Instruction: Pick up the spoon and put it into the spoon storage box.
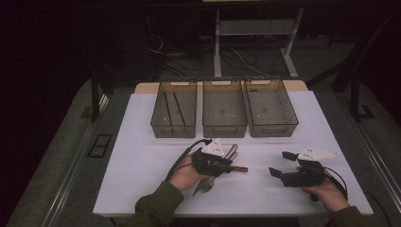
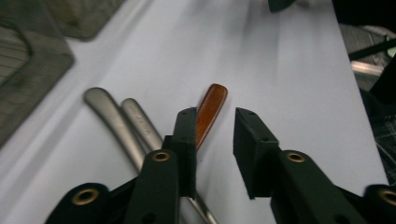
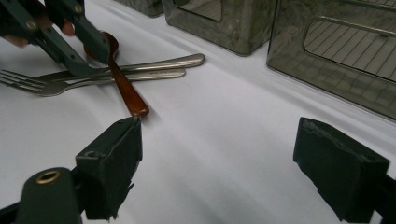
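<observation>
A wooden spoon with a red-brown handle lies across two metal forks on the white table. Their handles run side by side. My left gripper hovers low over this pile with its jaws a little apart and nothing between them. The spoon's handle passes just outside and under one finger. My right gripper rests to the right of the pile, open wide and empty, pointing at the cutlery.
Three see-through bins stand in a row at the back: left, middle, right. Two thin dark sticks lie in the left bin. Bare white table lies around the pile.
</observation>
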`<state>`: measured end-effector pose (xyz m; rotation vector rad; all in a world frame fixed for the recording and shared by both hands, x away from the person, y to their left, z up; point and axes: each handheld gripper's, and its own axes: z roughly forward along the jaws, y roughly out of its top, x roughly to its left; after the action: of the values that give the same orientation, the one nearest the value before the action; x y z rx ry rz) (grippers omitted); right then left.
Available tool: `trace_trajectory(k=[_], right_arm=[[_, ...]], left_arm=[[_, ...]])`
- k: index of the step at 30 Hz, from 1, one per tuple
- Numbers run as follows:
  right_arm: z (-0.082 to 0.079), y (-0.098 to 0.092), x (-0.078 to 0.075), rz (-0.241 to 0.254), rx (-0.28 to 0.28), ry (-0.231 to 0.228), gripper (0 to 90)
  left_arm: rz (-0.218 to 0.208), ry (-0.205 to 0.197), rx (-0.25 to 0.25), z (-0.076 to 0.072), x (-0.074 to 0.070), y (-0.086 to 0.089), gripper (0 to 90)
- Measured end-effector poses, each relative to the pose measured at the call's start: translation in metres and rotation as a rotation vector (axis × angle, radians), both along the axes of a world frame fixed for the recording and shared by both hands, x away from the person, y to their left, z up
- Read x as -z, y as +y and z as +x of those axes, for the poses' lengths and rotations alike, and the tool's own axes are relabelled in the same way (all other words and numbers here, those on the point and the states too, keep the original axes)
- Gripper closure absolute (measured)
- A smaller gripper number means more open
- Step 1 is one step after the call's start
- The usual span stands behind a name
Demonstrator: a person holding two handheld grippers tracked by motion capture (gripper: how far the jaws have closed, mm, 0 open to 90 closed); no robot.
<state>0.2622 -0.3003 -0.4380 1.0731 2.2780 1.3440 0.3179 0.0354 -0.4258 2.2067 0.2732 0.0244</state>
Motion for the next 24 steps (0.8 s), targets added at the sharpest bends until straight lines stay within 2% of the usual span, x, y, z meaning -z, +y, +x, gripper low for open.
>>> trace_trajectory(k=[6, 14, 20, 24], right_arm=[[-0.001, 0.004, 0.002, -0.005, -0.016, 0.011, 14.9], [-0.001, 0.010, 0.005, -0.021, -0.038, 0.020, 12.5], [0.000, 0.013, 0.008, -0.041, -0.044, 0.021, 11.6], [0.000, 0.013, 0.007, -0.040, -0.041, 0.020, 11.6]], left_arm=[[-0.037, 0.017, -0.063, 0.004, -0.005, 0.023, 57.0], [-0.066, 0.010, -0.150, 0.013, -0.009, 0.052, 43.8], [-0.052, 0.016, -0.210, 0.019, -0.004, 0.072, 32.5], [-0.037, 0.034, -0.249, 0.025, 0.002, 0.085, 29.9]])
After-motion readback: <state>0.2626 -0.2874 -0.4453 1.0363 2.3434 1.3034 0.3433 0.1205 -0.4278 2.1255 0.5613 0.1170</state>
